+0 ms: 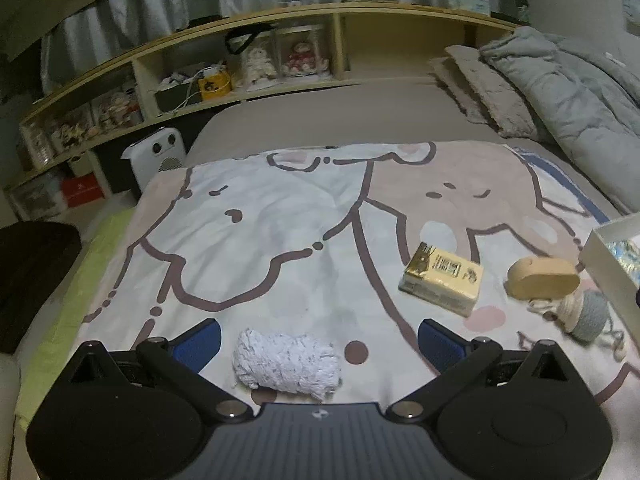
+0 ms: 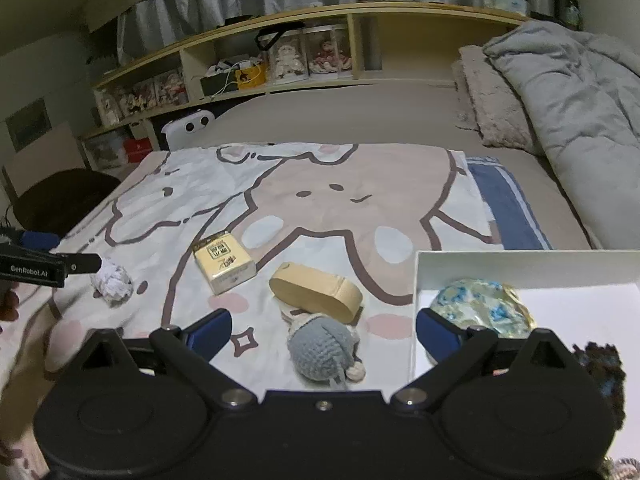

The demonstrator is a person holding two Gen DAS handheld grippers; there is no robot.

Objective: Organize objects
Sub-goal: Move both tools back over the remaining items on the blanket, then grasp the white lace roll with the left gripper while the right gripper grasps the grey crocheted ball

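Note:
My left gripper (image 1: 318,334) is open just above the bed, and a white fluffy roll (image 1: 288,364) lies between its blue pads, untouched. To the right lie a yellow packet (image 1: 442,278), a tan oval box (image 1: 544,278) and a grey-blue crocheted ball (image 1: 588,314). My right gripper (image 2: 324,328) is also open and holds nothing. The crocheted ball (image 2: 320,352) lies between its fingers, with the oval box (image 2: 316,290) just beyond. The yellow packet (image 2: 224,262) and white roll (image 2: 112,280) are farther left.
A white open box (image 2: 520,268) at the right holds a shiny blue-patterned packet (image 2: 476,308). The cartoon-print blanket (image 1: 280,220) covers the bed. A grey duvet (image 1: 580,92) and pillows are piled at the back right. A shelf (image 1: 320,20) with dolls runs behind.

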